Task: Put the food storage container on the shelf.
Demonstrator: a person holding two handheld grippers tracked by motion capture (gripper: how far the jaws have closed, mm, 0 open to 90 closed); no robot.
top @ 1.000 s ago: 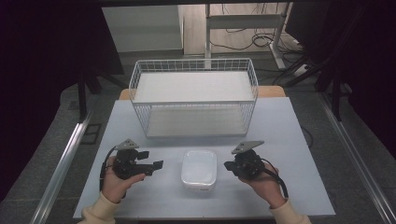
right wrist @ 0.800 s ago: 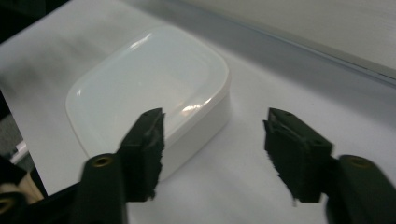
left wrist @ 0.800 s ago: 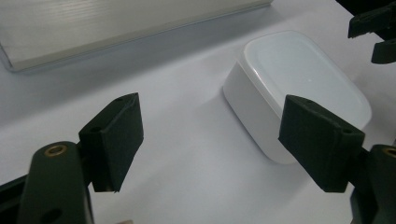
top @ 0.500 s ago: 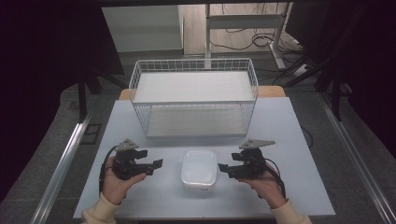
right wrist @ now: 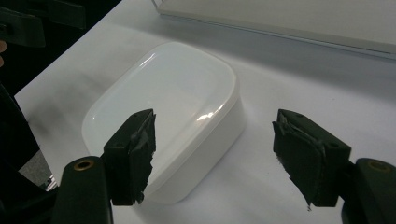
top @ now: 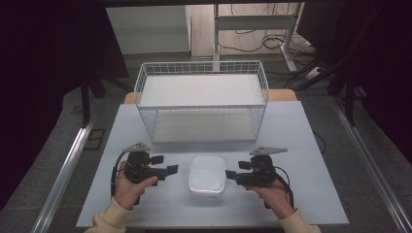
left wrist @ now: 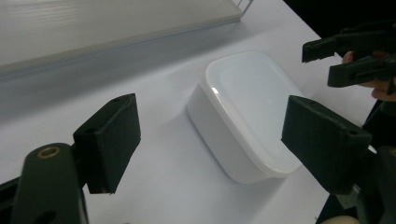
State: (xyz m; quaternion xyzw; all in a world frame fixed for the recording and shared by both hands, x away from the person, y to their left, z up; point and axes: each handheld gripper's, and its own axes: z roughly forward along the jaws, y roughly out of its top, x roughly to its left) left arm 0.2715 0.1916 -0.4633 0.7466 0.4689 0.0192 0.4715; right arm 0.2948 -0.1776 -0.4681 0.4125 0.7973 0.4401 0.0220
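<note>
White lidded box (top: 207, 178) is set flat on the counter (top: 301, 126), flanked by left claw (top: 171, 169) and right claw (top: 230, 175); both gape empty, the right's jaws just opened, presumably for a two-sided lift.

white lidded plastic box (top: 207, 176), closed, flat on table

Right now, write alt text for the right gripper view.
A white lidded container sits on a white table, just beyond the right gripper, whose two black jaws stand open and apart from it. The base of a wire basket runs along the top edge.
</note>
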